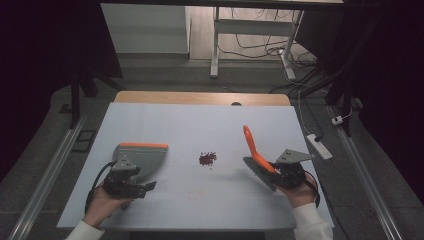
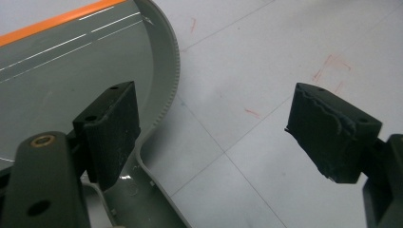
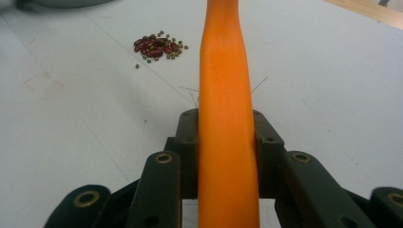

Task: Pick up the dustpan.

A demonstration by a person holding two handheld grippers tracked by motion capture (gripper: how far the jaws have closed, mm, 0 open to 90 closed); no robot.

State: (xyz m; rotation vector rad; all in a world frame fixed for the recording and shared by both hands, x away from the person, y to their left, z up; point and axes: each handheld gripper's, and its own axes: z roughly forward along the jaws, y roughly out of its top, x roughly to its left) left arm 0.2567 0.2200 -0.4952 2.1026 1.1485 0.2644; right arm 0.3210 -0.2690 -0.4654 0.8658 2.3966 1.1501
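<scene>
no brand, label or readable writing anywhere; just faint red pen marks (image 2: pixel 332 71) on the white table (image 1: pixel 200 125), shaped like a rough box

brush (image 1: pixel 256 155) clamped by its orange handle between the jaws of the right gripper (image 1: pixel 280 172), at 4 o'clock from the table's middle; handle smooth and glossy, rising away toward 11 o'clock from the hand, grey bristle head low beside the gripper; in the right gripper view the handle (image 3: pixel 225 118) squeezed tight between both pads

dustpan (image 1: pixel 142 156) grey with an orange strip along its far edge, lying flat at 8 o'clock from the table's middle; toothed curved rim seen in the left gripper view (image 2: pixel 166 71)

left gripper (image 1: pixel 131 186) released, jaws spread wide, nothing pressed between them; one jaw over the dustpan's near end, the other over bare table

small pile of beans (image 1: pixel 207 158), dark red with a few tiny green ones, near the table's middle, between dustpan and brush, apart from both; nothing lying between pile and brush

beyond the table at 12 o'clock, a desk frame (image 1: pixel 250 35) and loose cables on the floor
</scene>
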